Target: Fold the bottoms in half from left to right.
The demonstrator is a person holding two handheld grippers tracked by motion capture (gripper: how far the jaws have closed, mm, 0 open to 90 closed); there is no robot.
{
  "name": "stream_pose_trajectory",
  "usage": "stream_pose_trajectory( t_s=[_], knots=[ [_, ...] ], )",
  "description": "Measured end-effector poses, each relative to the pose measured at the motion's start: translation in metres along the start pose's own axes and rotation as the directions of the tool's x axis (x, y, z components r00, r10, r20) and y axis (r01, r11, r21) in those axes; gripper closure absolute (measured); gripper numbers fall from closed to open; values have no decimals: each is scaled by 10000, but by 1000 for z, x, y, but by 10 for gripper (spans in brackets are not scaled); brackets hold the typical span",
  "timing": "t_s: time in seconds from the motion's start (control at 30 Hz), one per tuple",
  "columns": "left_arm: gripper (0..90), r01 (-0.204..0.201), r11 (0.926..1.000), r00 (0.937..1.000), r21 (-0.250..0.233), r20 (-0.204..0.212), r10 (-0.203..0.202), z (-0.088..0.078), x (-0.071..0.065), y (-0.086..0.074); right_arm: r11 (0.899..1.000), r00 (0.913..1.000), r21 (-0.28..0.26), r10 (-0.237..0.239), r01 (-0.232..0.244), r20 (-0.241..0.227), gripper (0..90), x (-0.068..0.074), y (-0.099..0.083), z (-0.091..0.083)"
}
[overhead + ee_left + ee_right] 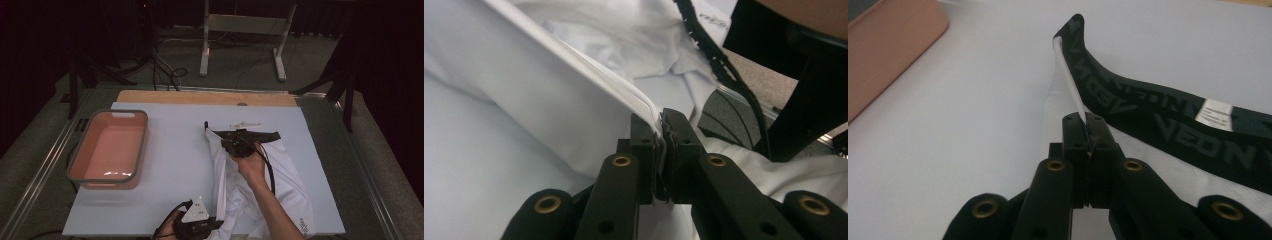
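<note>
High view: pink tub [109, 148], nothing inside, at left of white table [175, 170]; grey carpet and metal stand [245, 35] beyond. White shorts [260, 185] with black waistband [1168, 115] lie right of centre. Left gripper [660, 125] pinches their hem; right gripper [1087, 122] is clamped on the cloth beside the waistband.

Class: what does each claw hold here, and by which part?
Both claws, left and right, are shut on the white fabric shorts with the black waistband: the right at a folded white edge beside the waistband, the left on a hem edge.
</note>
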State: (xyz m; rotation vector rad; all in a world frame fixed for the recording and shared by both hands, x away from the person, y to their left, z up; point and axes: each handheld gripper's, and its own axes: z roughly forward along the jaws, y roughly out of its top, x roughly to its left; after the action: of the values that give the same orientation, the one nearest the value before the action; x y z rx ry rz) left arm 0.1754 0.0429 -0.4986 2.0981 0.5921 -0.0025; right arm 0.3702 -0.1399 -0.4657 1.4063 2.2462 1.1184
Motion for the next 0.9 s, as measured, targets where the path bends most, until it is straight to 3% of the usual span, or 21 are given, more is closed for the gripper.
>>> stream_pose_trajectory(
  t_s=[0.27,0.47,0.9],
  knots=[
    [849,-334,9994,9992,-43,229,335,6,-7,13,9998,9991,-80,162,-159,399,891,-21,-10,-23],
    [850,-372,9993,9988,-23,306,373,15,-8,20,9989,9964,-82,466,-461,709,891,-40,-20,-33],
    [850,-322,9995,9990,-53,306,323,26,-6,30,9970,9916,79,759,-771,1045,889,-61,-29,-39]
  ],
)
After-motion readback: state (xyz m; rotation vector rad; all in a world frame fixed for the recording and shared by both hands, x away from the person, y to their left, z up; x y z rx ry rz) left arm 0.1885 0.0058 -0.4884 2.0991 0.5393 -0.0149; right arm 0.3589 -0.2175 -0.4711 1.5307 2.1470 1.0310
